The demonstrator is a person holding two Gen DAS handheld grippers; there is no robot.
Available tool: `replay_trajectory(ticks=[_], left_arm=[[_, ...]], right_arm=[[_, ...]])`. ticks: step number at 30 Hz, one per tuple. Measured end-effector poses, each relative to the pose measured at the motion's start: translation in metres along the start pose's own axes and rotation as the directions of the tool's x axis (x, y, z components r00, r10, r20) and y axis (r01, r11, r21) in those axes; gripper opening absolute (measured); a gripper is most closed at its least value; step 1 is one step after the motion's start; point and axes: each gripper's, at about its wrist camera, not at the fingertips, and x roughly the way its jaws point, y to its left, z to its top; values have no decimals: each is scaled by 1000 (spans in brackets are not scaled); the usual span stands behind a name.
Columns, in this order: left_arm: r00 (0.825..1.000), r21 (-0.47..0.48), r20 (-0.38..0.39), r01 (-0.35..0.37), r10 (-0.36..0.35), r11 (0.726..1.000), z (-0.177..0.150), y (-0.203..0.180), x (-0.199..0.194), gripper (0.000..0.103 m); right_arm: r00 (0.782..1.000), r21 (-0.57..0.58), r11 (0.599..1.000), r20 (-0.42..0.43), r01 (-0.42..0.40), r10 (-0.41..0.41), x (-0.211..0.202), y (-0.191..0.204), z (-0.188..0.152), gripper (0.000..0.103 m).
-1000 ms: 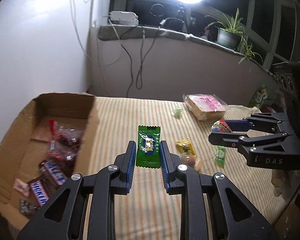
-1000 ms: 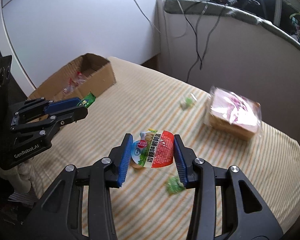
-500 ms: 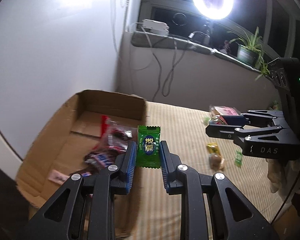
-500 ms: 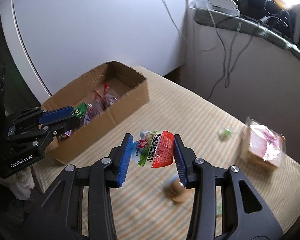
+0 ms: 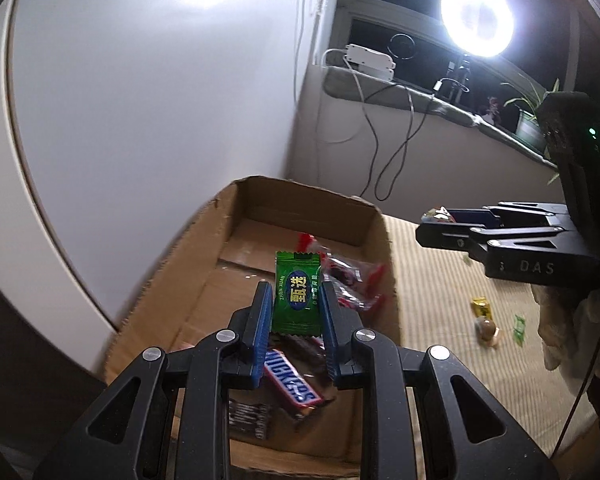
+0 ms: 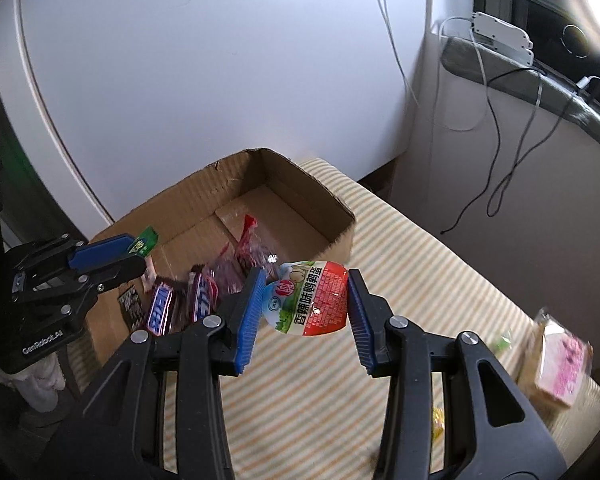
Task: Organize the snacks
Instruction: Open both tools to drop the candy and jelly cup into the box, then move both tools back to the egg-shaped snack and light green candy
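Observation:
My left gripper (image 5: 296,294) is shut on a green candy packet (image 5: 296,294) and hangs over the open cardboard box (image 5: 300,204), above the Snickers bars (image 5: 294,380) and red-wrapped snacks (image 5: 352,280) inside. In the right wrist view the same gripper (image 6: 130,248) shows at the left with the green packet (image 6: 145,243) at its tip. My right gripper (image 6: 306,294) is shut on a red, white and green snack pouch (image 6: 306,298), just right of the box's near corner (image 6: 346,224), over the striped cloth. From the left wrist view the right gripper (image 5: 440,222) sits beyond the box's right wall.
On the striped tablecloth (image 6: 400,264) lie a wrapped bread packet (image 6: 556,364), a yellow candy (image 5: 482,306), a round brown snack (image 5: 486,326) and a green candy (image 5: 520,326). A white wall stands behind the box. Cables (image 5: 392,140) hang from a sill with a ring light (image 5: 476,22).
Both grippers have swung left from over the loose snacks toward the box, each keeping its packet. The left one now hangs above the box's contents; the right one has reached the box's corner.

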Motion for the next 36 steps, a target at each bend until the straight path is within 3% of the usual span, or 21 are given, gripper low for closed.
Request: replay_trajectory(ticks=[10,19,23,25,27,29,36], left_arm=[[999,-9,-10,-36,36,999,3,18,9,22],[999,-6,-22,-41,40,999,2,19,15,23],[999,-9,-20,-45,45,999,3,19,15,24],[999,-9,-18,-48,48,999,3,19,14,30],[998,-8,-15,-56,56,998,3,19,13,35],[998,-7,-11,-58,58,998,3,19,10,35],[999,1,8,-54,54,999,2,11,-5,35]], right_arm=[[1000,-15,1000,-18,-25,25,42,9,31,43],[998,-35,998,-41,-50,49,65,21,39,44],[998,-35,998,-41,-49,47,66,21,40,49],[998,-34,998,-40,-52,51,65,21,40,52],[999,-30,999,-30,-44,44,62,20,40,64],[999,-25,999,-15,-38,38,57,19,41,68],[1000,-18,999,4,-29,29,40,18,38,69]])
